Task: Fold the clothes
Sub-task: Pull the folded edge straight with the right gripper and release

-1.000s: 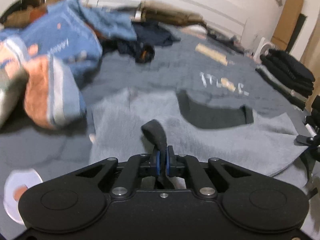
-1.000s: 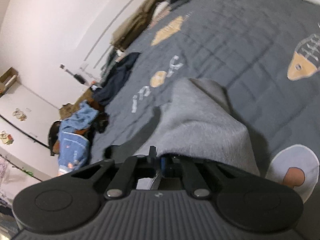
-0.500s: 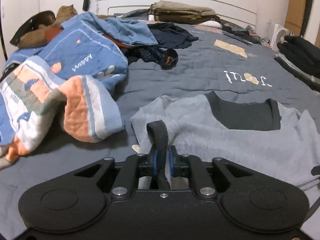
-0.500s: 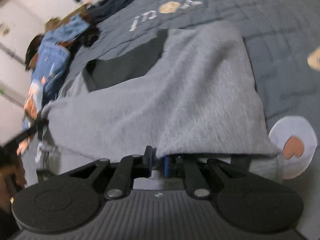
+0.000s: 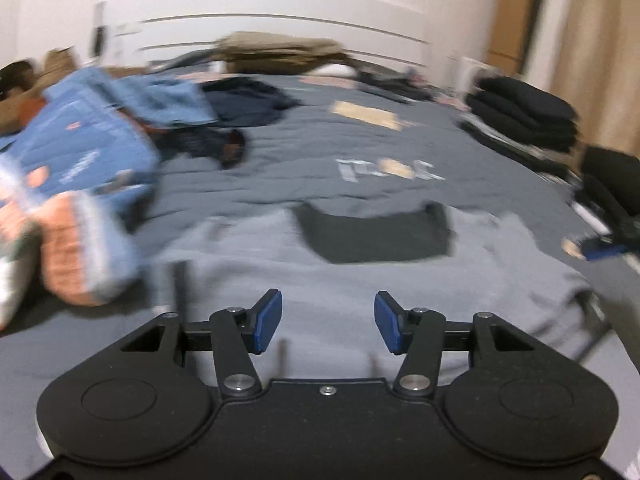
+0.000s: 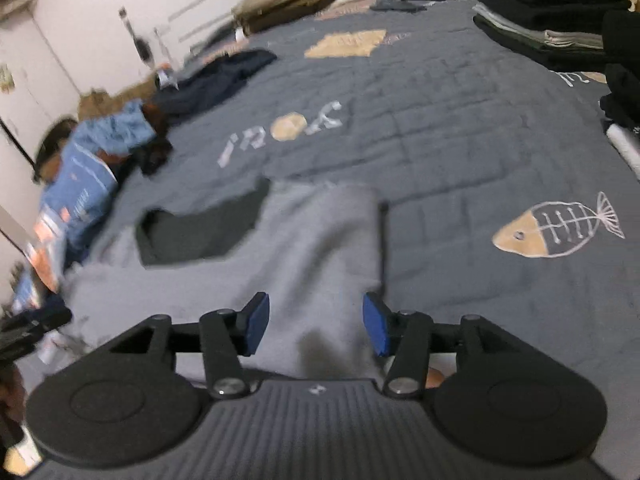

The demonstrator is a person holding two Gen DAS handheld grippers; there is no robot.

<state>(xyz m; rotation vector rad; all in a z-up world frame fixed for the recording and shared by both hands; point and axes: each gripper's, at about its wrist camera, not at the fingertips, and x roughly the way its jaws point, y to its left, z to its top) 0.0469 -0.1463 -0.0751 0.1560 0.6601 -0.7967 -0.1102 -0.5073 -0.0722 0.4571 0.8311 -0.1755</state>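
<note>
A grey top (image 5: 360, 292) with a black collar panel (image 5: 372, 236) lies spread on the grey bedspread (image 5: 304, 168). My left gripper (image 5: 328, 326) is open and empty just above its near edge. In the right wrist view the same grey top (image 6: 304, 264) lies under my right gripper (image 6: 316, 328), which is open and empty above the cloth. Its black collar panel (image 6: 200, 232) is to the left. The right gripper (image 5: 604, 240) shows blurred at the far right of the left wrist view.
A blue and orange quilt (image 5: 76, 176) is heaped at the left with dark clothes (image 5: 244, 100) behind it. Folded black clothes (image 5: 524, 116) are stacked at the right, also in the right wrist view (image 6: 552, 4). Tan folded clothes (image 5: 280, 54) lie by the headboard.
Both grippers have opened and let go of the grey top, which now lies flat on the bed. Both views are blurred from motion.
</note>
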